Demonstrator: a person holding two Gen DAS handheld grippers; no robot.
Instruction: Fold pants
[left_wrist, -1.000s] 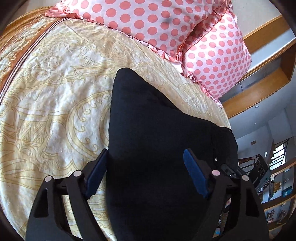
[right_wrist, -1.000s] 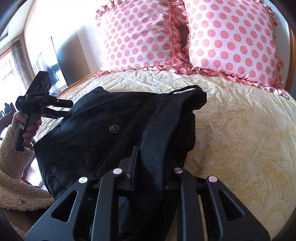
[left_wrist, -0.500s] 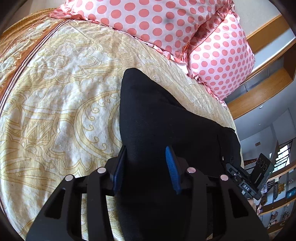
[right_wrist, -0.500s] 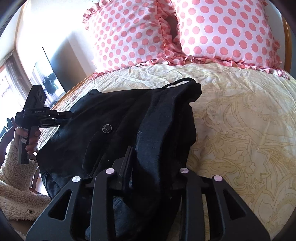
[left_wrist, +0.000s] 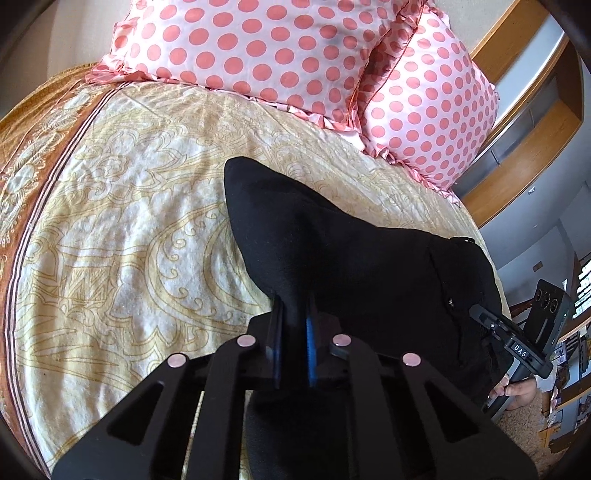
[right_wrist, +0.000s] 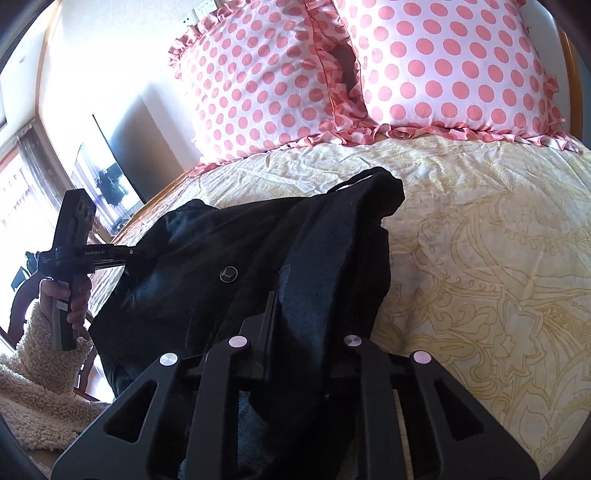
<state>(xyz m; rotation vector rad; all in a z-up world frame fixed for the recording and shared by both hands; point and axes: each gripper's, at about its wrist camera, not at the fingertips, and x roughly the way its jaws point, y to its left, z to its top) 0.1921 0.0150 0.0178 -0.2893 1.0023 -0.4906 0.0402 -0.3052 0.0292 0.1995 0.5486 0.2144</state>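
Observation:
Black pants (left_wrist: 351, 254) lie bunched on a cream and gold patterned bedspread (left_wrist: 122, 229). My left gripper (left_wrist: 293, 332) is shut on a fold of the pants' cloth and holds it raised off the bed. In the right wrist view the pants (right_wrist: 229, 251) show a round button, and the waistband end points toward the pillows. My right gripper (right_wrist: 295, 321) is shut on the waistband side; thick cloth hides its fingertips. The left gripper (right_wrist: 110, 254) shows at the far left, the right gripper (left_wrist: 517, 343) at the far right.
Two pink polka-dot pillows (left_wrist: 295, 55) (right_wrist: 443, 66) stand at the bed's head. A wooden headboard (left_wrist: 517, 110) is behind them. The bedspread's brown border (left_wrist: 22, 177) runs along the left edge. A dark screen (right_wrist: 110, 173) stands beside the bed.
My left gripper has gone from wide open to shut on the pants' cloth and has lifted it. My right gripper keeps its hold and has drawn the waistband slightly up.

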